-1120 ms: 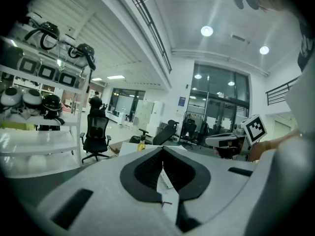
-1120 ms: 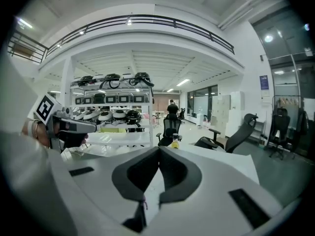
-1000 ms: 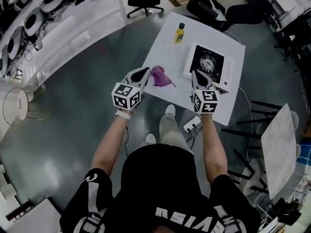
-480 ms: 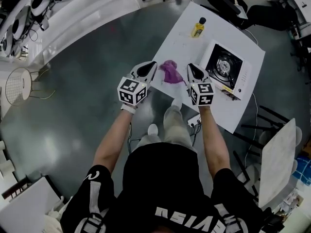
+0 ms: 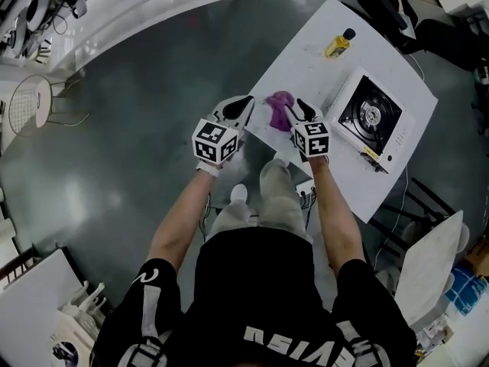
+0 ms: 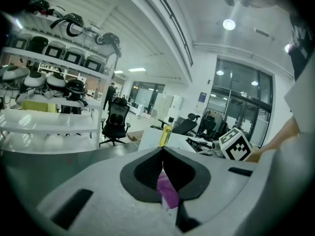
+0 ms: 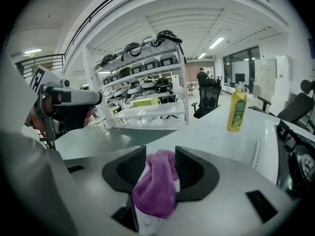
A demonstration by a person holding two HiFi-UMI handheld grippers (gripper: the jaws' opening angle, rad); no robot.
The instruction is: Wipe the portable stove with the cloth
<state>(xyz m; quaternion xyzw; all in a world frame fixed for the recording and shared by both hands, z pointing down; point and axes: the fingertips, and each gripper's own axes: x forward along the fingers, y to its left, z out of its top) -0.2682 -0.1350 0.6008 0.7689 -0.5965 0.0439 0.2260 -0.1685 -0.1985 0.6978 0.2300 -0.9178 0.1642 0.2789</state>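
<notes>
A crumpled purple cloth (image 5: 278, 110) lies near the front edge of the white table (image 5: 306, 61). My right gripper (image 5: 295, 112) is at the cloth. Its jaws have just been opening and now stand open, with the cloth (image 7: 156, 186) between them in the right gripper view (image 7: 160, 151). My left gripper (image 5: 241, 107) hovers shut just left of the cloth, off the table's edge. In the left gripper view (image 6: 162, 151) a strip of the cloth (image 6: 167, 193) shows beyond the meeting tips. The portable stove (image 5: 373, 117) sits to the right of the cloth, and its black burner (image 7: 298, 154) is visible.
A yellow bottle (image 5: 338, 44) stands at the far side of the table, beyond the stove (image 7: 237, 111). Black office chairs (image 5: 390, 2) stand behind the table. A wire basket (image 5: 30, 102) sits on the grey floor at left. A marble-topped stand (image 5: 428, 262) is at right.
Both grippers have come down toward the table's near edge. The right gripper moved left from the stove to the cloth and went from shut to open around it.
</notes>
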